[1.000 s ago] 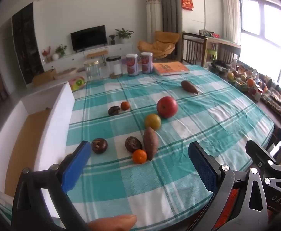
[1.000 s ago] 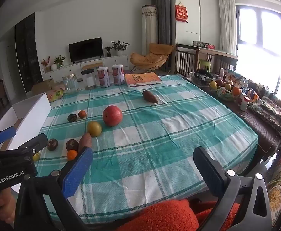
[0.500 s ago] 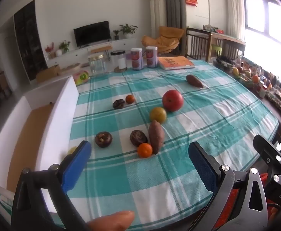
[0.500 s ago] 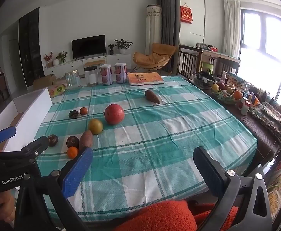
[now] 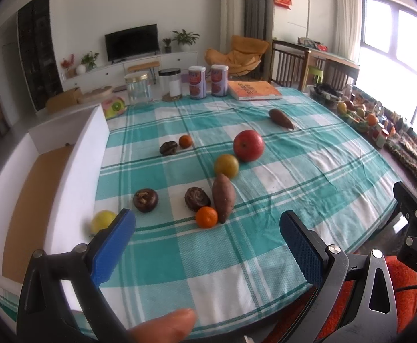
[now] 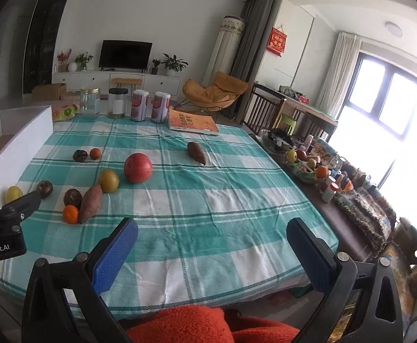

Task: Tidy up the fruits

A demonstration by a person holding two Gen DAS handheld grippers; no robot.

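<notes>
Fruits lie on a teal checked tablecloth: a red apple, a yellow-orange fruit, a sweet potato, a small orange, two dark round fruits, a lemon by the box, a second dark fruit with a small orange, and a far sweet potato. My left gripper is open and empty above the near table edge. My right gripper is open and empty, further right; the apple lies ahead of it.
A white box with a brown floor stands along the table's left side. Jars, two cans and an orange book stand at the far edge. A side bench with a fruit basket runs along the right.
Both grippers have risen and tilted slightly; the fruits sit lower and nearer in view. The lemon by the box has come into the left view. Nothing on the table has moved.
</notes>
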